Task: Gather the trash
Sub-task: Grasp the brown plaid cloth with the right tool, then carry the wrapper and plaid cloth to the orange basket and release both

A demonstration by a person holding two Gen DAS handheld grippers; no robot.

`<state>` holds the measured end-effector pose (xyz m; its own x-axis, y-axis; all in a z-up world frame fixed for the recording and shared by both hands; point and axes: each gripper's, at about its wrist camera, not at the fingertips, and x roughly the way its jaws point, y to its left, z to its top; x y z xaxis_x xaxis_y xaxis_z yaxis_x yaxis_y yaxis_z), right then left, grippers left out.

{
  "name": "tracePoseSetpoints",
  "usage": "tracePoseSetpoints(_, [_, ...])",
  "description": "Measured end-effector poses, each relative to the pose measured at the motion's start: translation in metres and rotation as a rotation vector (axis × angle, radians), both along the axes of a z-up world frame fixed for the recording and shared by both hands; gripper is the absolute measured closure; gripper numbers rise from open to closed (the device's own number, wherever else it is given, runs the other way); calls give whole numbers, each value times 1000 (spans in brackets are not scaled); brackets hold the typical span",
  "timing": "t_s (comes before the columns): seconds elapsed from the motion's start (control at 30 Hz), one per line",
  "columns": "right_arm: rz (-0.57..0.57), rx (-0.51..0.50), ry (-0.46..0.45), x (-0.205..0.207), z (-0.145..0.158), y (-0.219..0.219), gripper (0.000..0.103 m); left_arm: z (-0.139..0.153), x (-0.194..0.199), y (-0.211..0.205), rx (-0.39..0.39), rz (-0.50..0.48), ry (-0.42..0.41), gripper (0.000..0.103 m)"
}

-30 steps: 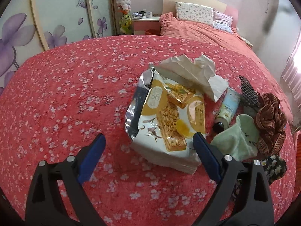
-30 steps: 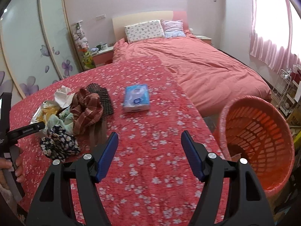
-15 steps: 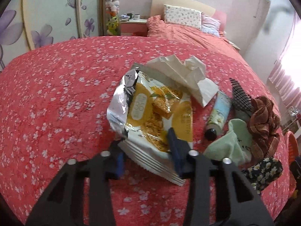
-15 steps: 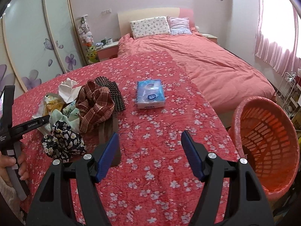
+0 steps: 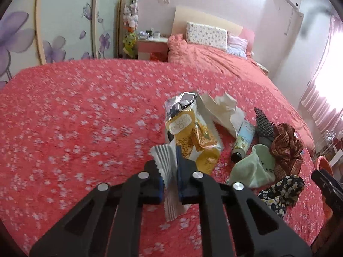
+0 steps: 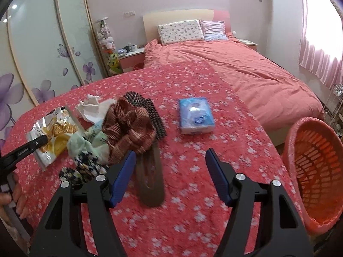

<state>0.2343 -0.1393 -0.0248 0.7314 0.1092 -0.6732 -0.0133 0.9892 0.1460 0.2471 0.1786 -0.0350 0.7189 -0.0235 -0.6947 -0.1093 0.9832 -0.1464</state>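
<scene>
A yellow and silver snack bag (image 5: 188, 132) is raised off the red flowered bedspread (image 5: 75, 128), and my left gripper (image 5: 170, 171) is shut on its white crimped end. From the right wrist view the same bag (image 6: 53, 132) hangs from the left gripper's black finger (image 6: 27, 150), with a hand below it. A crumpled white tissue (image 5: 223, 109) lies just behind the bag. My right gripper (image 6: 170, 152) hovers over the bedspread; its jaws stand wide and are closing slightly, pinching nothing. A brown sock (image 6: 150, 177) lies under its left finger.
Right of the bag lie a lotion tube (image 5: 244, 139), a green cloth (image 5: 253, 167), a brown plaid cloth (image 6: 128, 128), a black checked piece (image 5: 263, 124) and a dark floral cloth (image 5: 280, 190). A blue tissue pack (image 6: 196, 115) sits mid-bedspread. An orange basket (image 6: 310, 165) stands at the right edge.
My left gripper went from wide open around the snack bag to shut on its crimped end and lifted it. The right gripper drifted toward the cloth pile, still open.
</scene>
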Motion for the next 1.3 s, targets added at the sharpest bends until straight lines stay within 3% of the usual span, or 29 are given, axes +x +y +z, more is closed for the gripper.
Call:
tracePoseSetpoints(0.33, [26,17,10,34,-5,28,55,25,-29,11,28,29,-73,93])
tracePoseSetpoints(0.57, [37,-5,40,37,-13,34,91,35,-35,12,22,35,-91,93])
tracePoseSetpoints(0.87, [42,77,-49,14,19,17,97,48,-41,8,15,29,-112,93])
tracePoseSetpoints(1.3, [-38,39,-238,-24,63,-20,98,78,-55,-28,10,-18,-172,93])
